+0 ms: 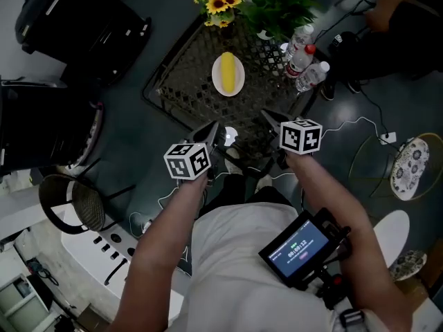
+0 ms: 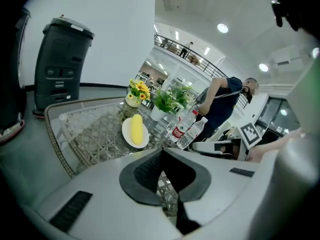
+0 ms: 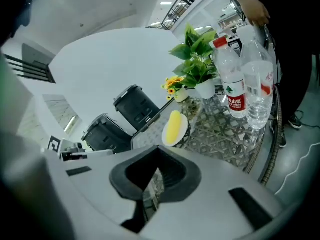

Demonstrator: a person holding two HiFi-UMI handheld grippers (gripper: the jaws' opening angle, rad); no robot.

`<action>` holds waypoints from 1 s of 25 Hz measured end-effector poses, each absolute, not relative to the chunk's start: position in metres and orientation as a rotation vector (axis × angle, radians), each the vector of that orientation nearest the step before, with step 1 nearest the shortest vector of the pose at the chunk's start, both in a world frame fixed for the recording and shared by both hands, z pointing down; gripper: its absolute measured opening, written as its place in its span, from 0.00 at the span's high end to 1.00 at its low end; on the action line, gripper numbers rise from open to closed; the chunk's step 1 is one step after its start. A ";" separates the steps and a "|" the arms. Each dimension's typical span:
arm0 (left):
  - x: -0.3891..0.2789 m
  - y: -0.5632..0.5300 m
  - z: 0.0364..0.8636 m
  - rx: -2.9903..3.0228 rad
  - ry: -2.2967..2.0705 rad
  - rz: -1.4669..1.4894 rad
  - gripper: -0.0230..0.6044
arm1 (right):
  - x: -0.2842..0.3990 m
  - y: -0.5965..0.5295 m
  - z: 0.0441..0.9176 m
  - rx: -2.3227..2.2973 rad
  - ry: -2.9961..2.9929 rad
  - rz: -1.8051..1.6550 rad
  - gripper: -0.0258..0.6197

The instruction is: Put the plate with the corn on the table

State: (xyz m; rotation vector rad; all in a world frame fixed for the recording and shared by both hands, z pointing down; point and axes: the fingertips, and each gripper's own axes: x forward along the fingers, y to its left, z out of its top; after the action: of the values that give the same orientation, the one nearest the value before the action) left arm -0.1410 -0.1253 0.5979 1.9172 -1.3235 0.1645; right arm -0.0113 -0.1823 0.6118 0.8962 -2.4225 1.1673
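A white oval plate carrying a yellow corn cob lies in the middle of a glass-topped wicker table. Both grippers hang over the table's near edge, well short of the plate. My left gripper is shut with nothing in it, its jaw tips meeting. My right gripper is likewise shut and empty. In the left gripper view the plate and corn sit ahead beyond the gripper. The right gripper view shows the corn on its plate past the gripper.
At the table's far edge stand a pot of yellow flowers, a green plant and three water bottles. Black cases stand on the floor at left, a round stool below them. A person stands at top right.
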 end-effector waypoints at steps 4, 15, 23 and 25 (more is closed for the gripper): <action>-0.131 -0.104 0.574 1.988 -1.359 0.170 0.95 | 0.000 -0.168 0.591 0.874 -2.468 1.146 0.95; -0.117 -0.051 0.526 2.029 -1.424 0.123 0.95 | 0.032 -0.137 0.526 0.789 -2.593 1.060 0.95; -0.100 -0.036 0.493 2.107 -1.451 0.122 0.95 | 0.047 -0.120 0.486 0.746 -2.672 1.039 0.95; -0.091 -0.032 0.490 2.111 -1.458 0.119 0.95 | 0.056 -0.115 0.481 0.739 -2.683 1.041 0.95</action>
State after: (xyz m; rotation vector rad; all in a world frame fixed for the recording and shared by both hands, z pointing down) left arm -0.0908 -0.0321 0.4905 2.1106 -1.4578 0.1194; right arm 0.0561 -0.1150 0.4812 0.7392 -2.6834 1.0414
